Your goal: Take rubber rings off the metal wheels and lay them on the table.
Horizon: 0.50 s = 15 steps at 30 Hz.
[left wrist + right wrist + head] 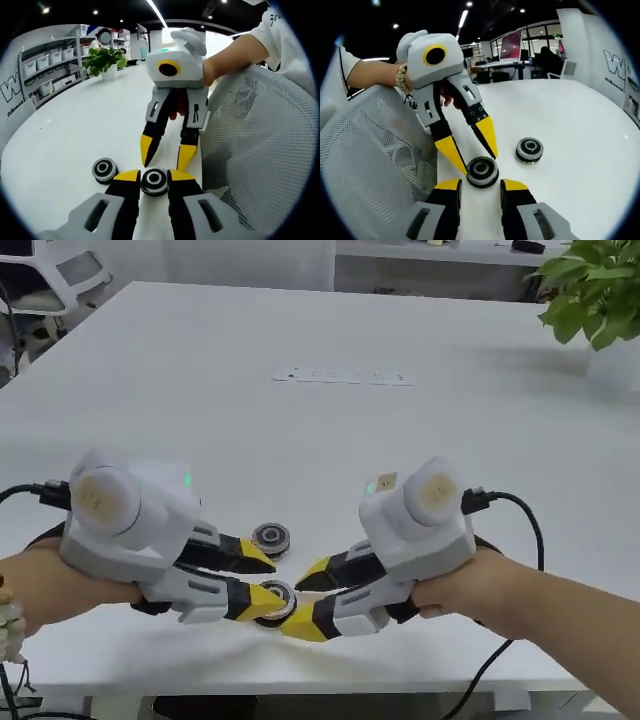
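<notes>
1. Head view: Two wheels lay on the white table (350, 440), close to the person's edge. The left gripper (272, 583) had the held wheel (278, 599) between its yellow tips. The right gripper (300, 602) faced it from the other side, with its tips just beside the same wheel. The spare wheel (271, 537) sat just behind, apart from both tools. No loose ring lay on the table, so I judged that nothing was finished: both rings were yet to be pulled off and laid down.

2. Left gripper view: The left gripper (155, 176) was clenched on the held wheel (154, 181), with a tip touching each side. The wheel lay flat, and its dark outer band, which I took for the rubber ring (154, 192), ran round a pale metal hub. The right gripper (166, 155) hung over it with its jaws spread, pinching nothing. The spare wheel (105, 170) lay just beside the left jaw, with its own dark band still on.

3. Right gripper view: The right gripper (481, 186) was released, and the held wheel (482, 172) lay just beyond its parted tips. The left gripper (478, 160) straddled that wheel from above. The spare wheel (529, 149) rested nearby on the table, looking the same: a dark rim seated on a metal centre.
</notes>
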{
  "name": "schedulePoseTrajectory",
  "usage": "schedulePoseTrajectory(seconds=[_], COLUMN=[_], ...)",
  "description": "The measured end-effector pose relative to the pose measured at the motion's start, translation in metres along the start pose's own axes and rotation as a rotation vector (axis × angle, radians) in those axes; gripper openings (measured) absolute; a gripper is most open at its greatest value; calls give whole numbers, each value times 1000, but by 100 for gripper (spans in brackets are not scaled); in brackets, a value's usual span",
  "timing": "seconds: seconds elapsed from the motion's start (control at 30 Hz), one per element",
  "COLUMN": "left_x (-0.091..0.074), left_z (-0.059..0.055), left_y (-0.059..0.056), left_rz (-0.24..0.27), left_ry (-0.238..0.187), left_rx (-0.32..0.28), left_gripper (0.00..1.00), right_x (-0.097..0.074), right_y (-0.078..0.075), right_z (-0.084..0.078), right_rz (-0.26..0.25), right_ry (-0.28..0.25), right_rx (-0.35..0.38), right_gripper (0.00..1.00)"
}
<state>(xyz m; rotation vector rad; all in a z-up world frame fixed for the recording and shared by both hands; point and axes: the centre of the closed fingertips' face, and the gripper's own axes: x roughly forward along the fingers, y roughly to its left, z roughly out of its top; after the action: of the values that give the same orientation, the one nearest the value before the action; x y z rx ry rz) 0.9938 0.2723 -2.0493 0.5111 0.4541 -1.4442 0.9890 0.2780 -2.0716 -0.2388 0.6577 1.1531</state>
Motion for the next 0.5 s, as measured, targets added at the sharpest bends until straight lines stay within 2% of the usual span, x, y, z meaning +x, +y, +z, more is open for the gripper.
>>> schedulePoseTrajectory(seconds=[0.13,0.23,0.3,0.5], left_x=[3,4,6,4], left_z=[-5,-8,-9,-11], left_y=[-1,-6,-6,0], left_rz=[-5,-20,-15,-5], left_ry=[13,30,39,8], left_rx=[-7,12,22,-20], left_gripper=[15,14,15,14], right_x=[-2,-2,-2,-1], right_y=[-4,-3,-3,-1], right_z=[0,-4,-4,-1], right_rz=[-10,-12,-12,-11], right_ry=[-11,9,8,-8], right_rx=[20,6,8,14], right_gripper=[28,27,26,25])
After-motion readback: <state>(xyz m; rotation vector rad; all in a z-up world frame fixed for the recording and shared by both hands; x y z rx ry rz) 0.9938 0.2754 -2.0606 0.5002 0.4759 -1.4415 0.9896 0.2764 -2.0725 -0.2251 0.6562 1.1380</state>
